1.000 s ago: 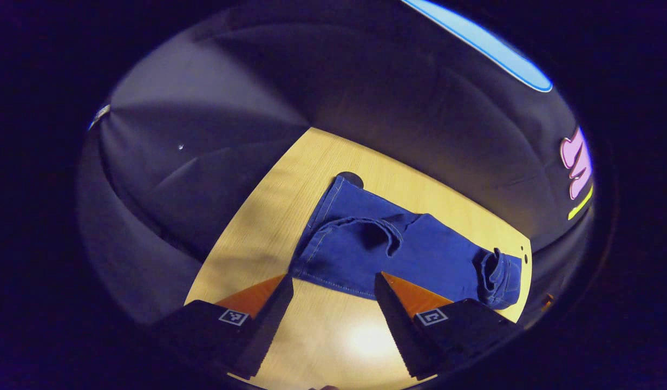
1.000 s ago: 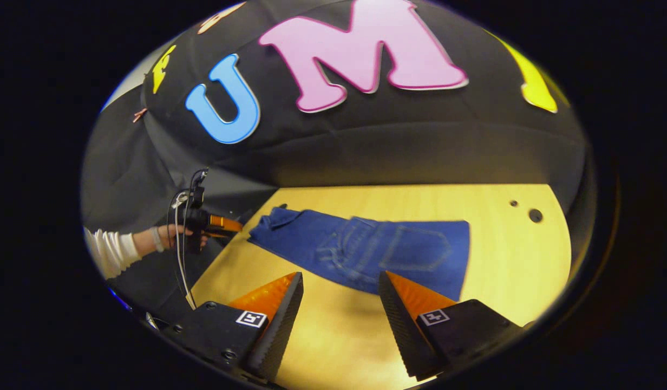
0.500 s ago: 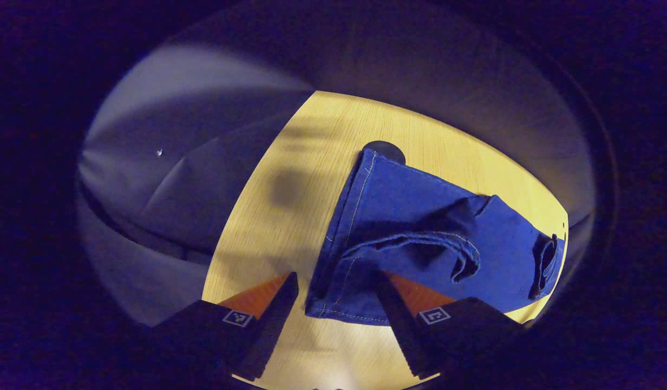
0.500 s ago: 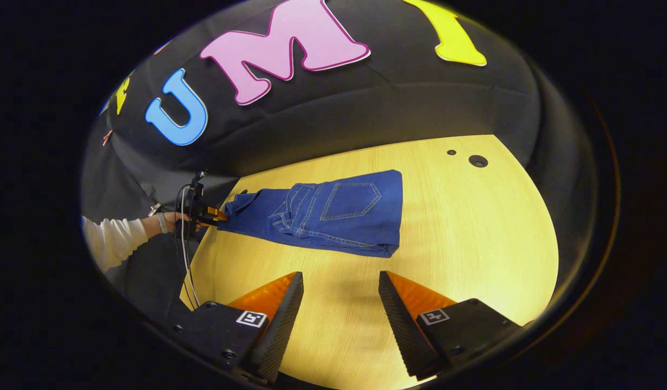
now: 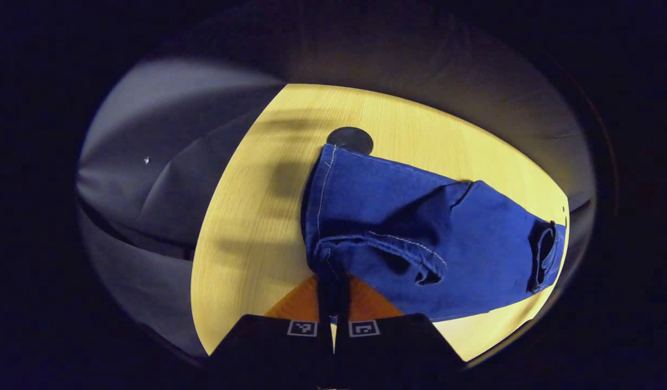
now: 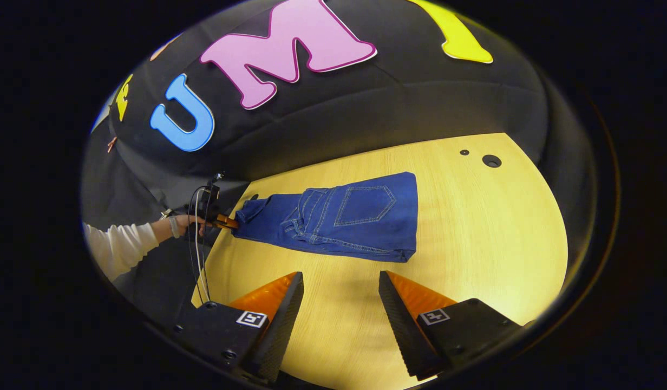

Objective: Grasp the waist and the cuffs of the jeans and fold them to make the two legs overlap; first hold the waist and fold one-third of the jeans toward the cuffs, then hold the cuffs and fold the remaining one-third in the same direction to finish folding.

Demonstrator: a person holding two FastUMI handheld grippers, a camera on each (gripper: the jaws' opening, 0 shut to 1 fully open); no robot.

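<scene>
Jeans [image 6: 339,219] lie flat on the bench [image 6: 490,233], centre-left of the right gripper view, waist third judged already folded over, back pocket up. The left hand-held gripper [image 5: 333,295] is pinched together on the cuff corner at bottom centre of its own view; in the right gripper view it sits at the left end of the jeans, held by a hand [image 6: 184,225] in a white sleeve. The right hand-held gripper [image 6: 339,309] hangs at the bottom of its view with fingers apart, above bare bench, well clear of the denim. Judged step: last fold, cuffs over. Only one cuff corner is held, so the other corner should be clamped first. Both layers should be caught, lifted level, carried over the pocket, edges squared to the fold before release. A dark round hole [image 5: 350,140] touches the far cuff corner.
</scene>
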